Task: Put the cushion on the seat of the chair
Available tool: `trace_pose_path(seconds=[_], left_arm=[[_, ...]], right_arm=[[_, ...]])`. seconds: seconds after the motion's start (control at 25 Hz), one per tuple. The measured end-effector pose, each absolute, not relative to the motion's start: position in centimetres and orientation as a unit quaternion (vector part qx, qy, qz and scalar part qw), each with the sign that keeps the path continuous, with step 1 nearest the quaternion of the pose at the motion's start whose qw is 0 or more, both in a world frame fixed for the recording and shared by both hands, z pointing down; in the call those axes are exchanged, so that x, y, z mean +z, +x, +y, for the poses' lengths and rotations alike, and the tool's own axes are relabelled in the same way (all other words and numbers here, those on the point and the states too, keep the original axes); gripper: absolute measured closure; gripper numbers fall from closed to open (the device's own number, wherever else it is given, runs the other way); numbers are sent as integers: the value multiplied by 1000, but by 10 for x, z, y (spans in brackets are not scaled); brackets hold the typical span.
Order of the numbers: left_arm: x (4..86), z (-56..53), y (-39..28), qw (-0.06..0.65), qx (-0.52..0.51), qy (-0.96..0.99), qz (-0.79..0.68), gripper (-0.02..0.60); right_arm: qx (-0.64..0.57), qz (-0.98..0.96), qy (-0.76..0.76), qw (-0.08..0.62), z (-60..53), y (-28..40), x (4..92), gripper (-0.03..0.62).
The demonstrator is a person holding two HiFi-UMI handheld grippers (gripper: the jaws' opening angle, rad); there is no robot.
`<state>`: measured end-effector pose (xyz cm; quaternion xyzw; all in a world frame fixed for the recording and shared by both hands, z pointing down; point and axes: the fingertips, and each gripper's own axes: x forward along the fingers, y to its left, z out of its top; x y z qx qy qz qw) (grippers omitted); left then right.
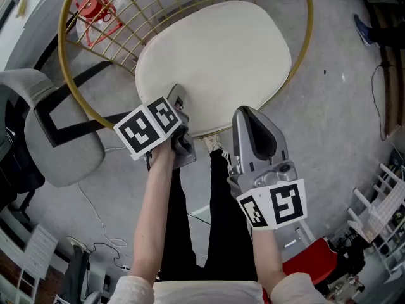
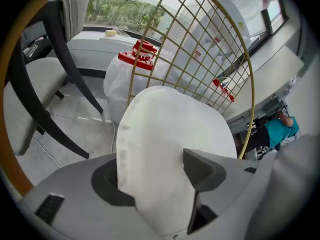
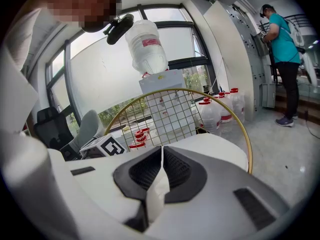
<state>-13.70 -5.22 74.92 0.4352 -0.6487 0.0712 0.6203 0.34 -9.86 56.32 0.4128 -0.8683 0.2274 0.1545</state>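
Note:
A round cream cushion (image 1: 215,62) lies on the seat of the gold wire chair (image 1: 308,37). At its near left edge my left gripper (image 1: 179,106) points steeply down. In the left gripper view the jaws (image 2: 155,176) stand wide, with the cushion's edge (image 2: 165,144) loose between them in front of the wire back (image 2: 200,49). My right gripper (image 1: 250,116) sits at the cushion's near edge. In the right gripper view its jaws (image 3: 161,156) are shut on a thin fold of the cushion (image 3: 215,146), in front of the chair's wire back (image 3: 165,114).
A grey office chair (image 1: 57,138) stands close on the left. Red-capped water jugs (image 1: 95,8) sit behind the wire chair. My legs (image 1: 209,220) are just before the seat. A cable (image 1: 95,214) trails on the floor, and a person in teal (image 3: 282,44) stands far right.

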Motion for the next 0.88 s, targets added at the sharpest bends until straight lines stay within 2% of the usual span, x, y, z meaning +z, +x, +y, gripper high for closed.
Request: trace_pose_path(seconds=[0.32,0.88], left_arm=[[745,-42,-151,580,124,375,-712,227],[732,-29,-172,538,146,348,-754,225]], right_arm=[[226,-869,415,149,-98,12,553,571],[225,-872,409,147,-92,14,548,571]])
